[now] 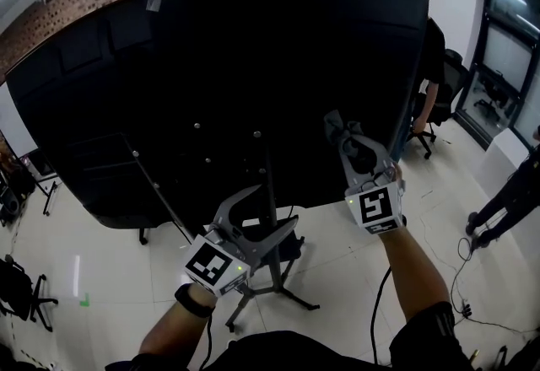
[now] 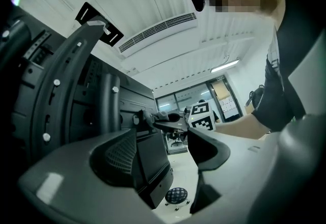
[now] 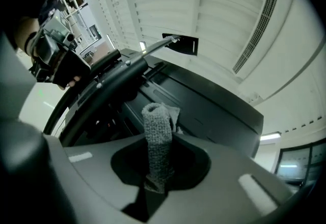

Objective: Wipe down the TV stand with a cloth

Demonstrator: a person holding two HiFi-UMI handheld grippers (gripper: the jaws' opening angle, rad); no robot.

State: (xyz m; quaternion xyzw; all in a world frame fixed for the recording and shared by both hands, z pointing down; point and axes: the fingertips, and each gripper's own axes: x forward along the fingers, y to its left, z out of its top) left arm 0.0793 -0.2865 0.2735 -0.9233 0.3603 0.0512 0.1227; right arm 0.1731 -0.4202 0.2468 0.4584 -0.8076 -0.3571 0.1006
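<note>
The TV stand (image 1: 272,226) is a black pole on splayed legs that carries a large black TV, whose back (image 1: 211,83) faces me. My right gripper (image 1: 354,143) is shut on a grey knitted cloth (image 1: 334,126), held up against the TV's back near its right edge. In the right gripper view the cloth (image 3: 157,136) stands upright out of the closed jaws of the right gripper (image 3: 157,169). My left gripper (image 1: 275,209) is open, its jaws on either side of the stand pole. The left gripper view has the left gripper (image 2: 168,154) empty, with the stand's dark frame (image 2: 56,90) to its left.
A person in black (image 1: 430,66) stands behind the TV's right edge beside an office chair (image 1: 453,74). Another person (image 1: 510,196) is at the far right. Cables (image 1: 460,281) lie on the tiled floor. Dark chairs (image 1: 17,285) sit at the left. A round stool (image 2: 175,195) is below.
</note>
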